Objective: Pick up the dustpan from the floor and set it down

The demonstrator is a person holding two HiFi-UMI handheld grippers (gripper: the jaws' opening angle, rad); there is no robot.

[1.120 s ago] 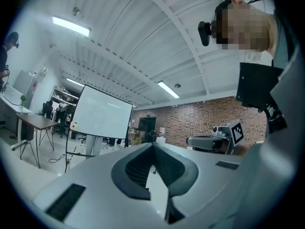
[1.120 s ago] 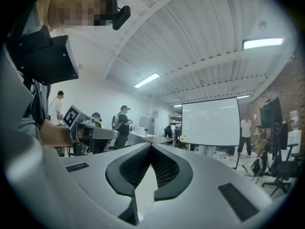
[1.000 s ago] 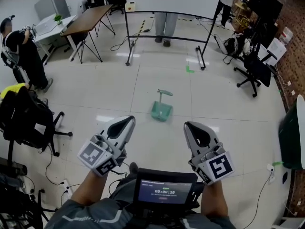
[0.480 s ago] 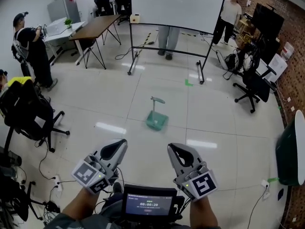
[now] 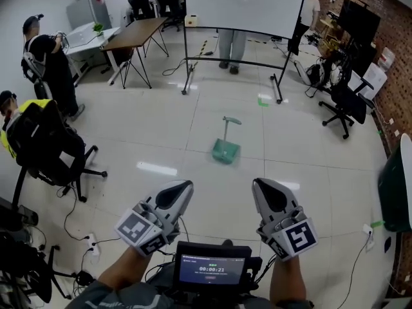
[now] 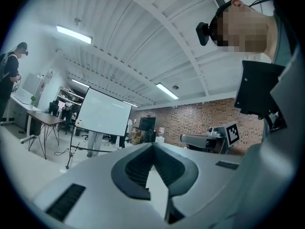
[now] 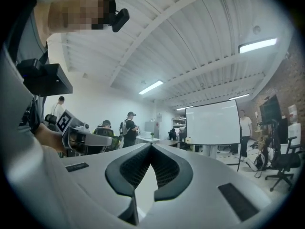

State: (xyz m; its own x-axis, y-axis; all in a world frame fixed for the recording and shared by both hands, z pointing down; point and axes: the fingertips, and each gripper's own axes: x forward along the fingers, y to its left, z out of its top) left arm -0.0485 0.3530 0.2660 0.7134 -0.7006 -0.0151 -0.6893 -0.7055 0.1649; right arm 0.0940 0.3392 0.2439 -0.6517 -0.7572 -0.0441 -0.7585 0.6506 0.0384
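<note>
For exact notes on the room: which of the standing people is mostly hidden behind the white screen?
The person of whom only the legs show under the white screen. The person in black at the left stands in full view.

A person point(image 5: 230, 44) stands behind the white rolling screen point(image 5: 244, 5), and only the legs show beneath its lower edge. A second person in yellow point(image 5: 6, 137) at the left edge is mostly covered by a black office chair point(image 5: 45, 143). The small green plastic dustpan point(image 5: 225, 149) on the floor is slightly blurred, so the pan's shape is unclear. A dark green rounded object point(image 5: 391, 192) is cut off by the right edge. Print on the black screen device point(image 5: 212, 269) at the bottom edge is too small to read.
</note>
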